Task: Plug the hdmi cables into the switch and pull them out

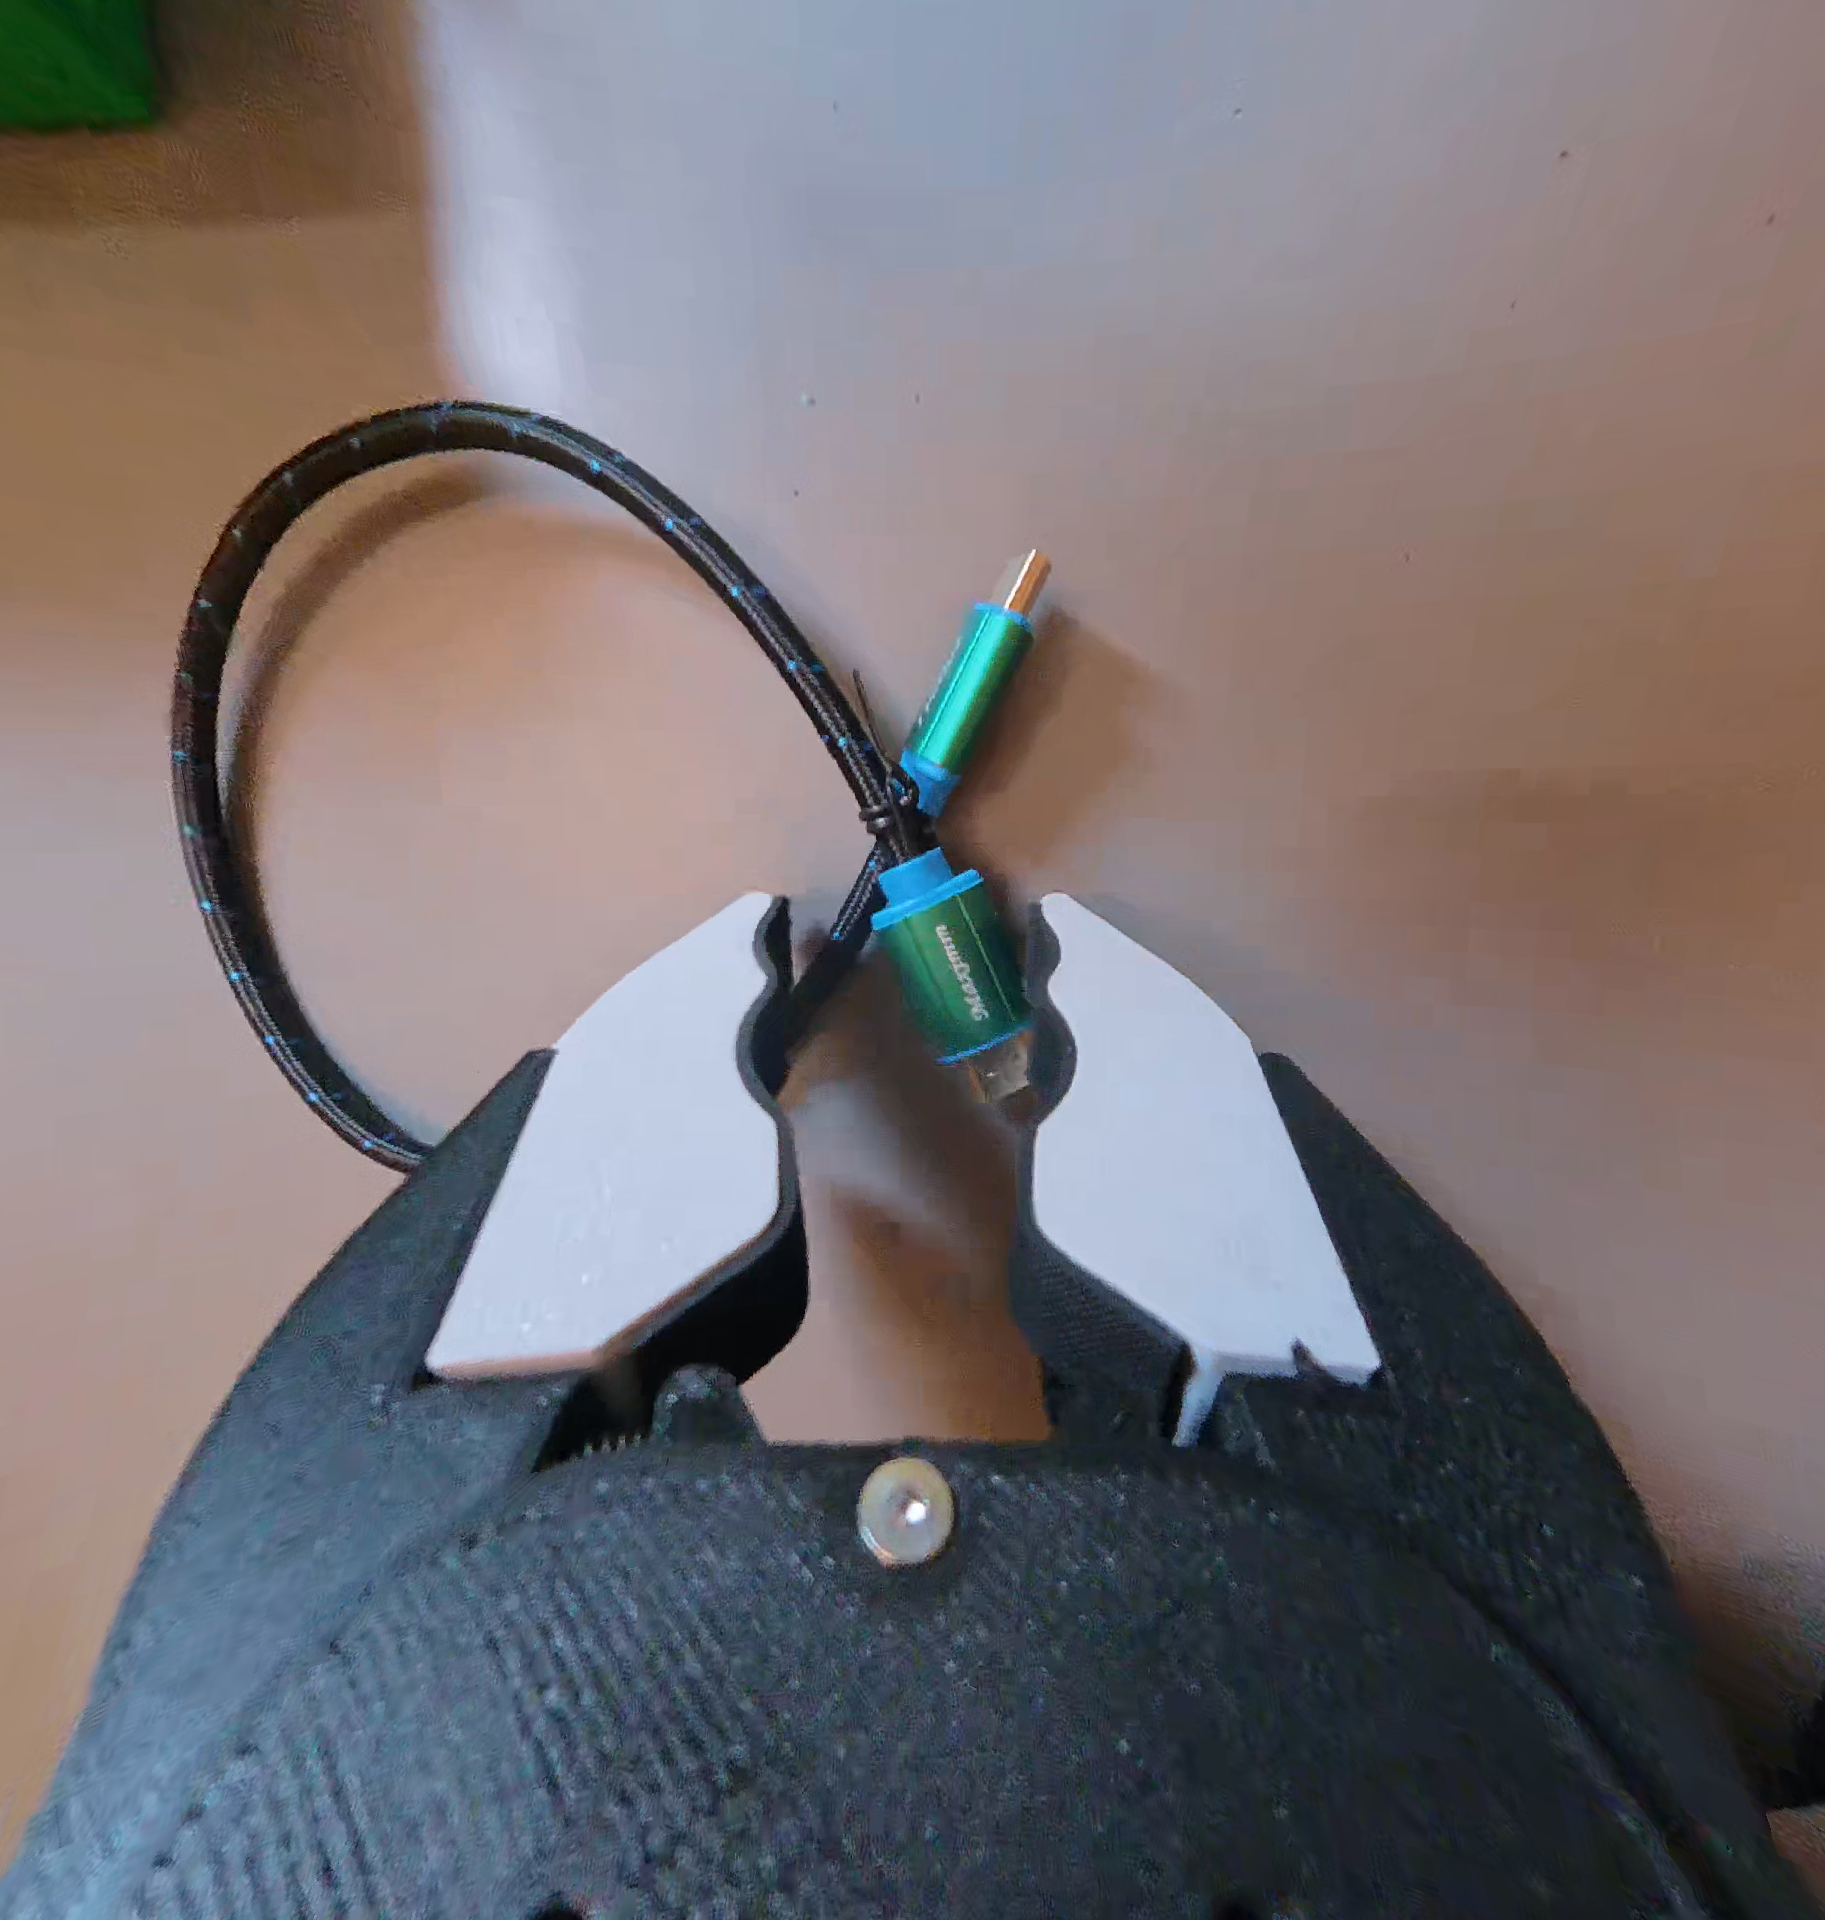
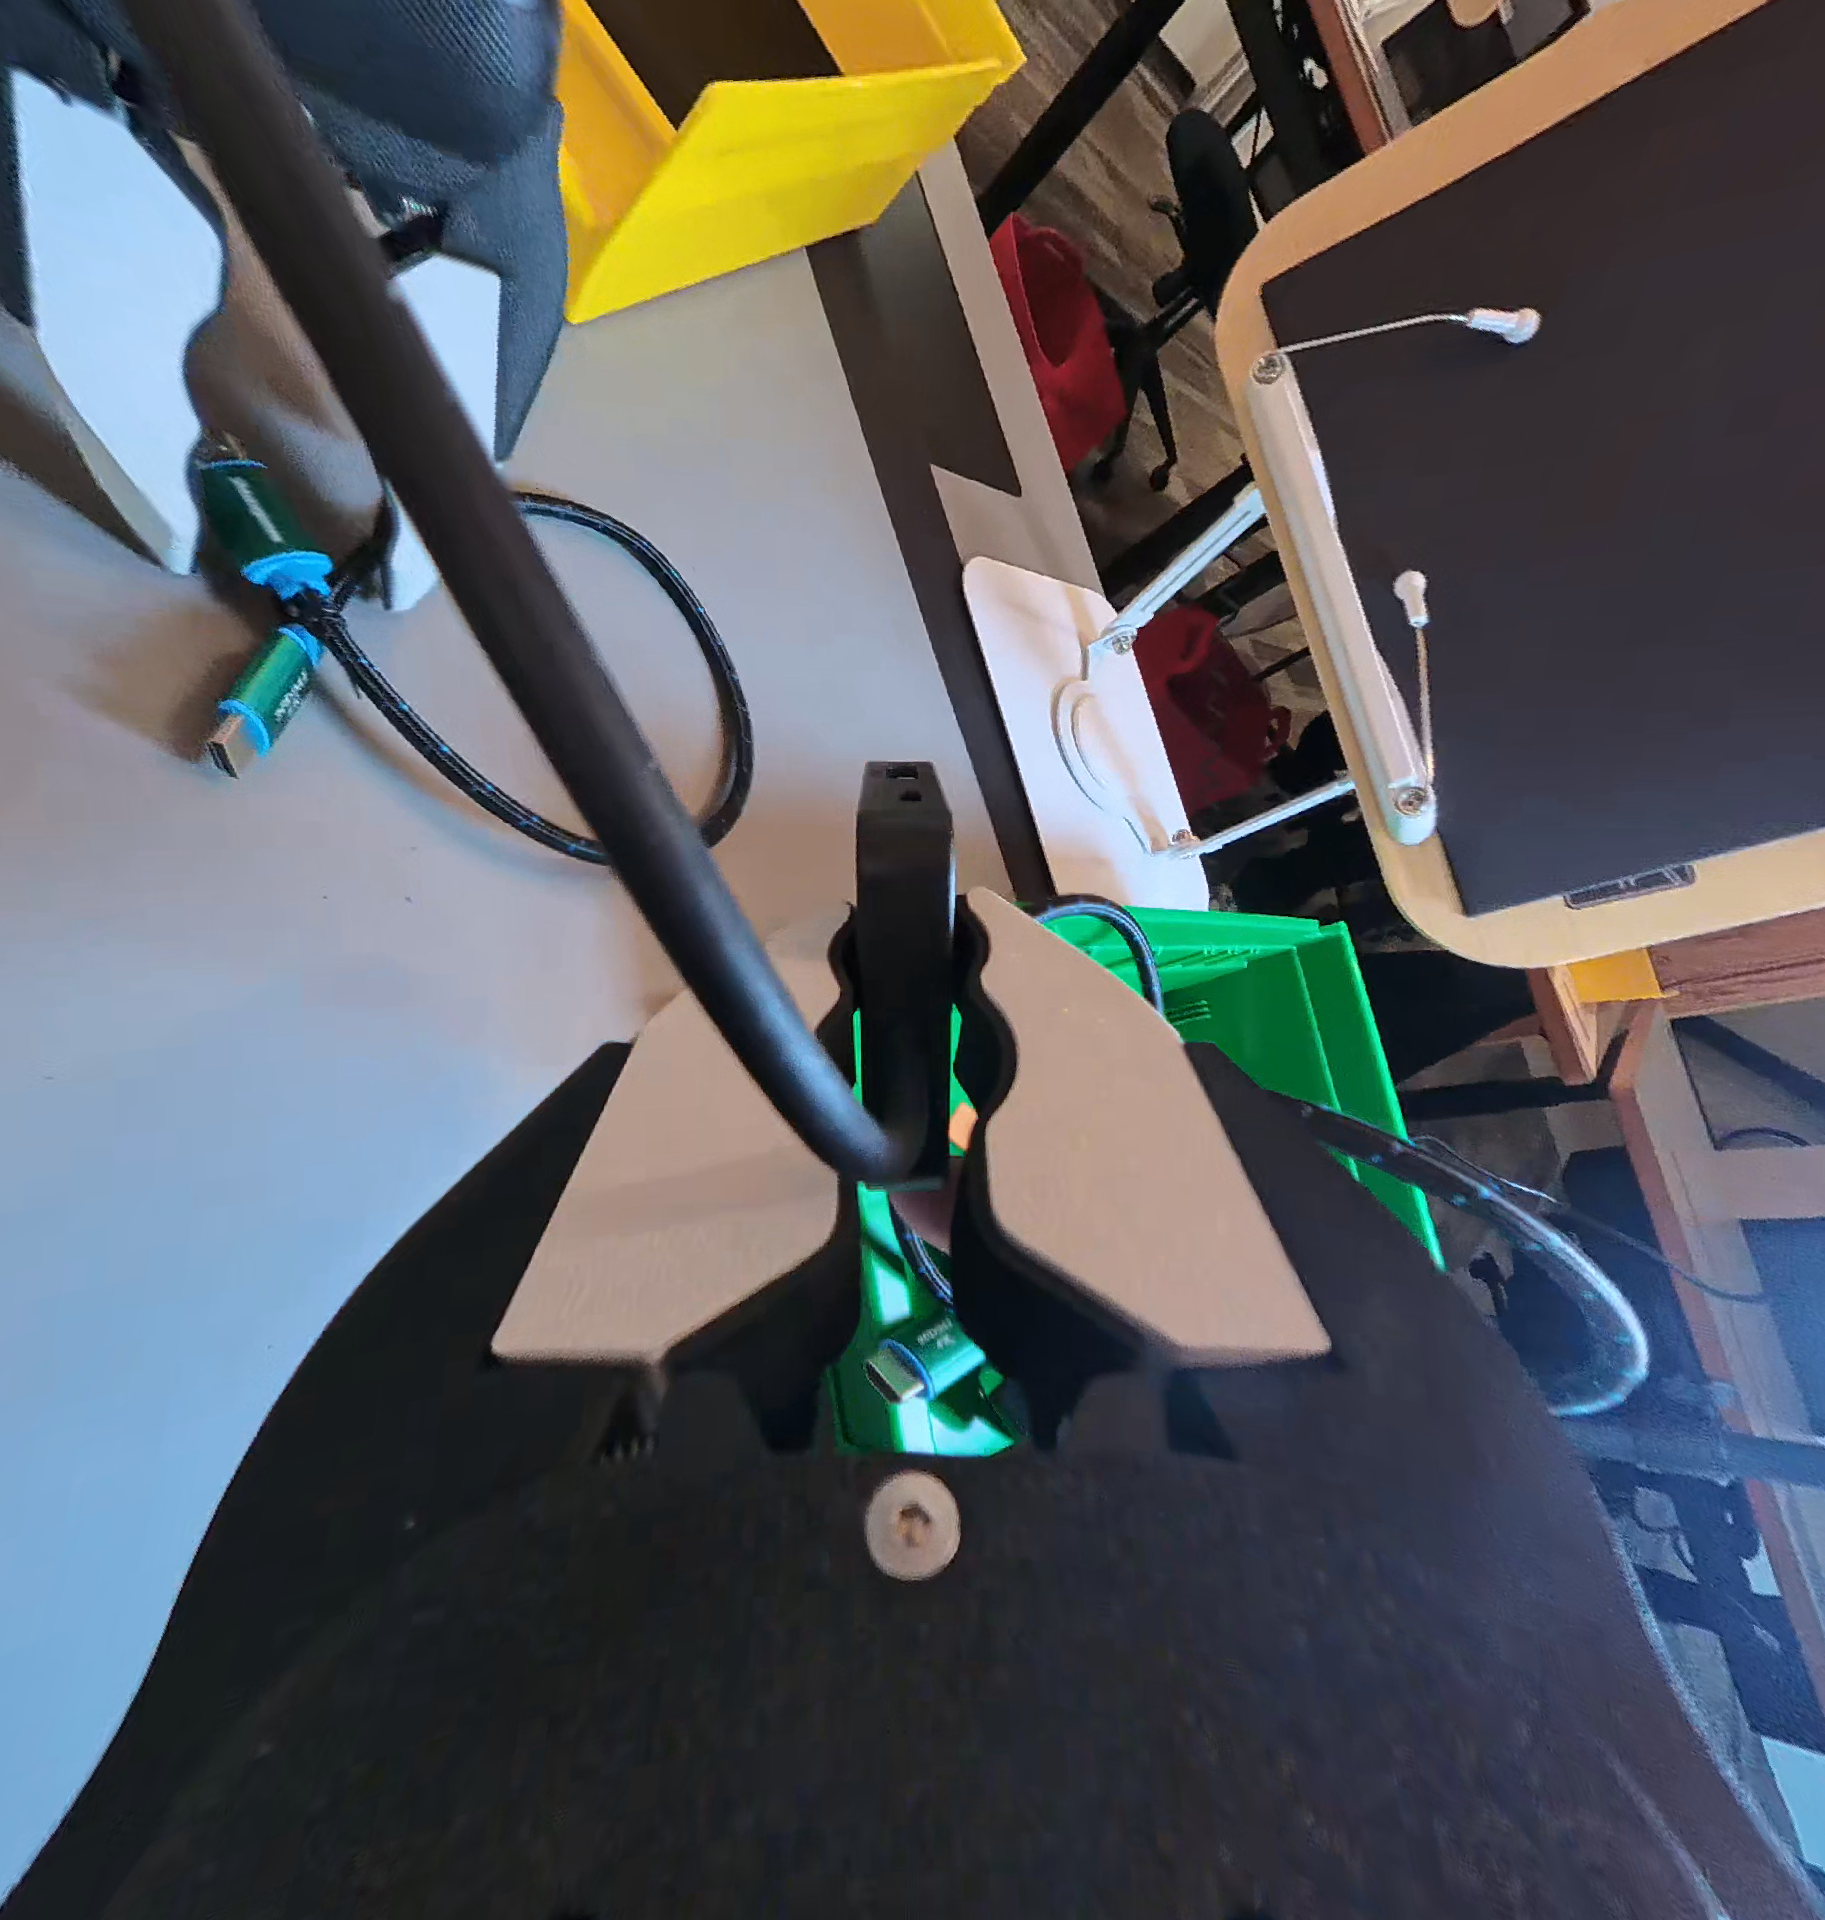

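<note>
Right claw (image 2: 908,935) clamped the black switch (image 2: 903,883) upright, ports out for plugging; left claw (image 1: 908,935) stood apart astride the near green plug (image 1: 955,971) on the bench (image 1: 1407,520), poised to grip.

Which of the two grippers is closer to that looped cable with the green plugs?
Left. The left gripper straddles one green plug of the looped cable; the right gripper holds the black switch, farther away.

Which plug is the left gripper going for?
On the pale table lies a looped braided cable with two green plugs tied crosswise. The left gripper straddles the nearer plug, metal tip toward the camera; the other plug points away.
</note>
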{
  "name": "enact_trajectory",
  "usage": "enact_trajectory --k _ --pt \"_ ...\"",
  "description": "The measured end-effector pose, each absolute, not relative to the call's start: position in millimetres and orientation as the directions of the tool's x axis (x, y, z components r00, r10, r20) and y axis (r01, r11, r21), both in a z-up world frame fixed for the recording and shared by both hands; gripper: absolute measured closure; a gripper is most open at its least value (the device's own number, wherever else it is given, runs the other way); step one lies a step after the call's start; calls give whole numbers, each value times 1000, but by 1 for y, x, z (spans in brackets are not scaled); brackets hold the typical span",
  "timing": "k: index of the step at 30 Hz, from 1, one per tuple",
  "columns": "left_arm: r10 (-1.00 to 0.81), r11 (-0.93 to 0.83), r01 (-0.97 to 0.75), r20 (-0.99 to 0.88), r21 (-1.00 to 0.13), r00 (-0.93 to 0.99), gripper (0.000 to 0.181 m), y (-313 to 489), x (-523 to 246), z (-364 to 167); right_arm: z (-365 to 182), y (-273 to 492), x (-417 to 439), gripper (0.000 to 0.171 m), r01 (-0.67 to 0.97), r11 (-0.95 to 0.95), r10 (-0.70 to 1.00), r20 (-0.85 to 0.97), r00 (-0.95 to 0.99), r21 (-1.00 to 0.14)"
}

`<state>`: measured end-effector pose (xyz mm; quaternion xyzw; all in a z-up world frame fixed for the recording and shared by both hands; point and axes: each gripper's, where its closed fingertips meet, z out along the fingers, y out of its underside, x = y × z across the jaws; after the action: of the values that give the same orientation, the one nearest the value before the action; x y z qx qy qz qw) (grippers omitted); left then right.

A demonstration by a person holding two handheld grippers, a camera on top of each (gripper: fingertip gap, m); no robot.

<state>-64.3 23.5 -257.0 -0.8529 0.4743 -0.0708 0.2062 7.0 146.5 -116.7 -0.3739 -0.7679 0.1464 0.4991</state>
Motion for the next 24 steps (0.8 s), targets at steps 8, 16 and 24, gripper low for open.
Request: enact_trajectory --k 8,16,24 --pt "-874 -463 -705 147 -537 463 138 -7 -9 -227 -111 151 9 157 413 652 745 638 -194 -636" --pt "-889 -430 -824 13 -369 459 137 -15 -56 -258 -84 156 20 157 334 606 786 607 -116 -722" --pt "-766 -627 -721 65 -296 640 173 -5 -50 -257 -85 161 17 157 354 603 783 615 -91 -715"
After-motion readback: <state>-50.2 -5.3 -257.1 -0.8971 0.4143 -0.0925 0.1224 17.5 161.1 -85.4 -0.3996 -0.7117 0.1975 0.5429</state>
